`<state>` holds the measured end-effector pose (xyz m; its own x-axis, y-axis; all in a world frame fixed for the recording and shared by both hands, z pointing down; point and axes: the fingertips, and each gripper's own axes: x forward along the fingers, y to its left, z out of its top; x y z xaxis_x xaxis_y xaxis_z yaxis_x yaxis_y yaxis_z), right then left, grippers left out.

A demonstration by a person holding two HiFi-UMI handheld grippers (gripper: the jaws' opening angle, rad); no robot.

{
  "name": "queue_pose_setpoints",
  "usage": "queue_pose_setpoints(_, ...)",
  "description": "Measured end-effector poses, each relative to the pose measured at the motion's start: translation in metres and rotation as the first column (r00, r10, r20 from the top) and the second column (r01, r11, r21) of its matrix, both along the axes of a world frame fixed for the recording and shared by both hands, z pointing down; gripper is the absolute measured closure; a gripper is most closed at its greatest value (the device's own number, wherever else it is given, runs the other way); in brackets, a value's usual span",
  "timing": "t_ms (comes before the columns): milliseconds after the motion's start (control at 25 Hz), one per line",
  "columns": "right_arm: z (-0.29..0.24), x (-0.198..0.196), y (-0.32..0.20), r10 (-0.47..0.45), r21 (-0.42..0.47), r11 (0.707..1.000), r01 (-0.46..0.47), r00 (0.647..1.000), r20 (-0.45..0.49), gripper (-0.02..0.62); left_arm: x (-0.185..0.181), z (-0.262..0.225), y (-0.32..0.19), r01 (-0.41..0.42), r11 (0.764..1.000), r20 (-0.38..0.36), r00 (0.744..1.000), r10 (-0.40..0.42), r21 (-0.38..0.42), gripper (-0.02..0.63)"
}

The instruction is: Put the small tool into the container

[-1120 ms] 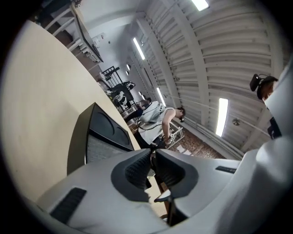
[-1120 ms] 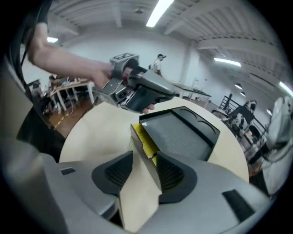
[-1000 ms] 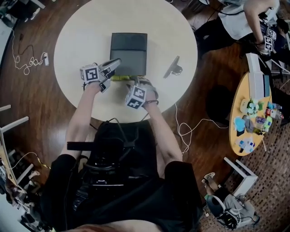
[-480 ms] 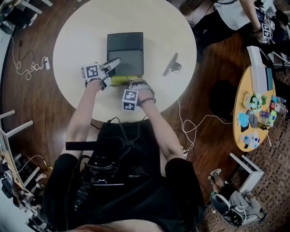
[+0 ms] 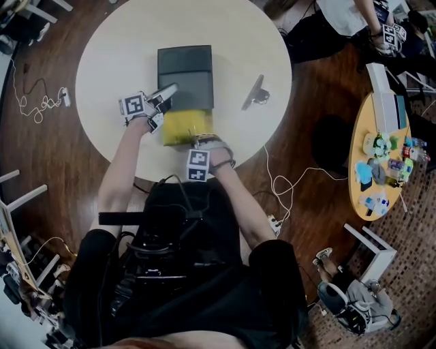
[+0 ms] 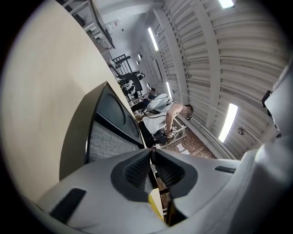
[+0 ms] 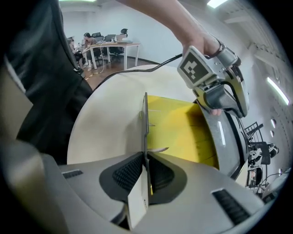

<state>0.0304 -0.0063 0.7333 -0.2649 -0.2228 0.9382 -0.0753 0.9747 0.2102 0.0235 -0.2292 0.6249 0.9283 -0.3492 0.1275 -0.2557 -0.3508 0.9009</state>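
Observation:
A dark grey box [image 5: 184, 73] lies in the middle of the round table [image 5: 109, 41]. A yellow drawer [image 5: 182, 127] stands pulled out of its near side. My left gripper [image 5: 165, 91] is shut on the box's left edge, a thin wall [image 6: 151, 157] showing between the pads. My right gripper [image 5: 202, 141] has just been closing its jaws, and they are shut on the drawer's thin front panel [image 7: 145, 137]. The yellow drawer floor [image 7: 183, 130] shows bare behind that panel. The small tool [image 5: 255, 94], a dark metal clip, lies on the table right of the box.
A cable [image 5: 276, 187] hangs off the table's near right edge. A small oval side table [image 5: 381, 160] with colourful items stands at the right. Another person [image 5: 354, 20] with marker cubes is at the top right. A cord [image 5: 41, 102] lies on the floor at the left.
The yellow drawer has slid out of the box toward me. My right gripper moved with it toward the table's near edge. My left gripper stayed on the box.

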Motion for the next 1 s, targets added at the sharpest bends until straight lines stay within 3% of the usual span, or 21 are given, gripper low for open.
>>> queue_pose_setpoints(160,-0.002,0.000,0.014,-0.009,-0.034,0.999,0.009,1.000,0.017,0.566,-0.001,0.002,-0.001,-0.009,1.000,-0.017,1.000,0.008,-0.017,0.588)
queue_pose_setpoints(440,0.004,0.000,0.057,-0.045,-0.110,0.993,0.047,0.999,0.027,0.575,0.003,-0.002,0.000,-0.014,0.999,-0.111,0.994,0.010,-0.035,0.588)
queue_pose_setpoints(1000,0.003,0.000,0.093,-0.036,-0.165,0.986,0.036,0.999,0.009,0.577,0.003,-0.005,0.000,-0.029,0.999,-0.134,0.991,0.026,-0.024,0.588)
